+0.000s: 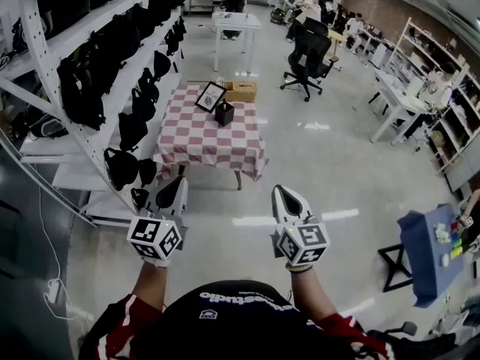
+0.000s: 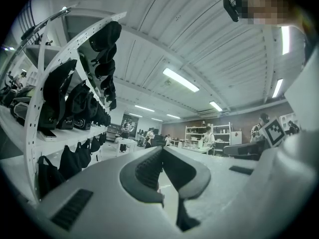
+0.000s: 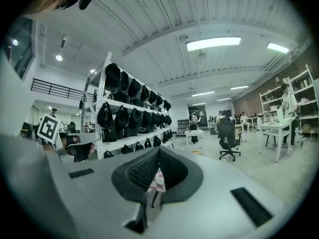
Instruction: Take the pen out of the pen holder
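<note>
Across the floor in the head view stands a small table with a red-and-white checked cloth. On its far part sits a black pen holder; any pen in it is too small to make out. Both grippers hang well short of the table, held in front of the person. My left gripper is shut and holds nothing, and its jaws meet at the tips in the left gripper view. My right gripper is shut and holds nothing too. A bit of the checked cloth shows below its closed tips.
A framed QR sign and a wicker basket share the table's far end. A white rack of black bags runs along the left. A black office chair and white desks stand behind; a blue-covered table is at the right.
</note>
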A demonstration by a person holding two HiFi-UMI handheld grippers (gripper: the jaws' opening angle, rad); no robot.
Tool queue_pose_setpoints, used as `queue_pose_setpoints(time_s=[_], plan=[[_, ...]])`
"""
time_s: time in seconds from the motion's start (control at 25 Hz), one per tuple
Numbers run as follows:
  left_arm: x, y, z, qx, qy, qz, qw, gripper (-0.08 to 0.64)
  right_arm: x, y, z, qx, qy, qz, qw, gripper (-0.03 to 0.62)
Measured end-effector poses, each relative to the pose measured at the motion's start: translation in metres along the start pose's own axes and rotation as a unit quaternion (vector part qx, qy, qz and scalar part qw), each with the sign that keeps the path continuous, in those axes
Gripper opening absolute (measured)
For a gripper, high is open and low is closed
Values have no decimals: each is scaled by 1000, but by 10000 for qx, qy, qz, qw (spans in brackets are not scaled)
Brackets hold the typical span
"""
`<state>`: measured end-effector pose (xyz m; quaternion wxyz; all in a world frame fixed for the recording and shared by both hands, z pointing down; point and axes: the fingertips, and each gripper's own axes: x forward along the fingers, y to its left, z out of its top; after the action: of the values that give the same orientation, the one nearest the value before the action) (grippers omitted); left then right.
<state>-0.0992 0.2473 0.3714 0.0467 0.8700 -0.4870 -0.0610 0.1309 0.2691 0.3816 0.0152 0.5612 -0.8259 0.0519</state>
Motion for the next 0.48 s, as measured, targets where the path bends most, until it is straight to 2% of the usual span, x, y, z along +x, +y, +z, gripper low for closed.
queue_pose_setpoints(time_s=[0.48], plan=[[-2,-3,0,-22,-6,-59,10000,5,-1,0,-2,117,9,-52,9999,0]])
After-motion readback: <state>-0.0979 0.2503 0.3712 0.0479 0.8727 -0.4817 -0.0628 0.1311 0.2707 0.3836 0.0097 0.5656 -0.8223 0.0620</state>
